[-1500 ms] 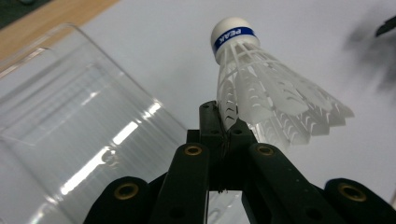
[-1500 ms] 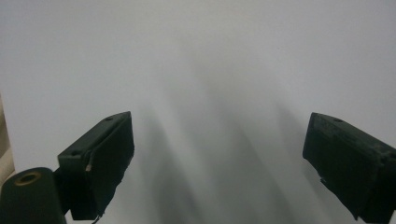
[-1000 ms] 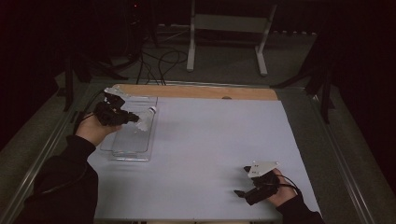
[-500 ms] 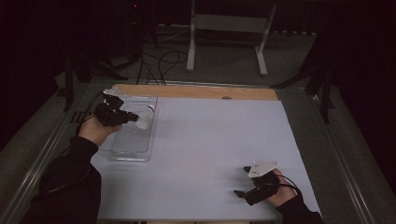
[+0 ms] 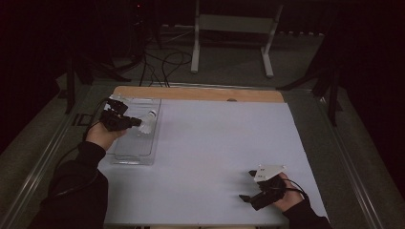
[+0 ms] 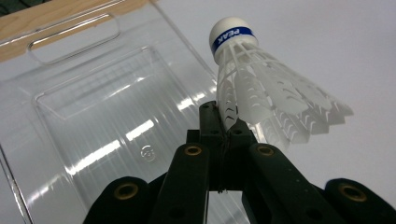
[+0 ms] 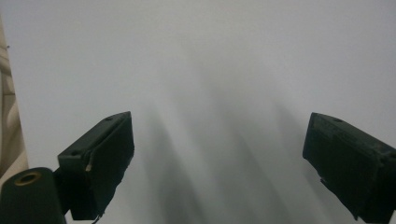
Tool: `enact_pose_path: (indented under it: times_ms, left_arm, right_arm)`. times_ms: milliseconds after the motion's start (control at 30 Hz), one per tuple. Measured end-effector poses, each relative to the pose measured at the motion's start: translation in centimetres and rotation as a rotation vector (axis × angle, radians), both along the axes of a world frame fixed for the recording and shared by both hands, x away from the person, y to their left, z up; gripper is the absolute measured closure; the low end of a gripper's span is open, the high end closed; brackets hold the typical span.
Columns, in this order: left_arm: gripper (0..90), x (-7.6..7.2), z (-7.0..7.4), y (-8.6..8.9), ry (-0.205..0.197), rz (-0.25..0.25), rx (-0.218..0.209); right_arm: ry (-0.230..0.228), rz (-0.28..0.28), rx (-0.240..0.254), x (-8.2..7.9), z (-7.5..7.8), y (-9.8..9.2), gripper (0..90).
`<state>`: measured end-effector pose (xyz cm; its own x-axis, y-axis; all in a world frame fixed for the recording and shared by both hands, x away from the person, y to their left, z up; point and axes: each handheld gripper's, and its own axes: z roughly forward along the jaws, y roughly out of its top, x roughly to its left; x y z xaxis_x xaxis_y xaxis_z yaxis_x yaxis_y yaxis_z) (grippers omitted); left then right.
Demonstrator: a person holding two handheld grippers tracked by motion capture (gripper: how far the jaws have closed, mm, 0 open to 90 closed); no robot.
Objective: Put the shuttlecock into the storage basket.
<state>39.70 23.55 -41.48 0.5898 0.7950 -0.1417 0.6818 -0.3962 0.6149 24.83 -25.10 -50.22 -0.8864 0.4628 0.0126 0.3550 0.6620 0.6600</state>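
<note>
High view: we log a white sheet-covered table (image 5: 224,157) with a wooden far edge, and a clear, glossy rectangular plastic tray (image 5: 138,152) at its left. Our left gripper (image 5: 136,122) holds a white shuttlecock (image 5: 149,123) over the tray's right wall; the tray seems otherwise empty, though glare obscures it. Our right gripper (image 5: 247,186) rests near the table's front right.

Left gripper view: jaws pinched on the shuttlecock's (image 6: 261,88) lattice plastic skirt; rounded cap, blue band.

Right gripper view: matte black jaws wide apart, nothing between.
</note>
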Motion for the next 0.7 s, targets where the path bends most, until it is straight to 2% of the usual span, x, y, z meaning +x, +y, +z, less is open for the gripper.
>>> enact_pose_path:
  times_ms: [500,700]
  left_arm:
    - [90.0,0.8,-2.4,0.3,0.046,0.032,0.028]
    - [90.0,1.1,-3.3,0.5,0.063,0.038,0.021]
  right_arm:
    - [0.005,0.001,0.007,0.0,-0.1,0.0,8.8]
    - [0.004,0.002,0.006,0.0,-0.1,0.0,8.8]
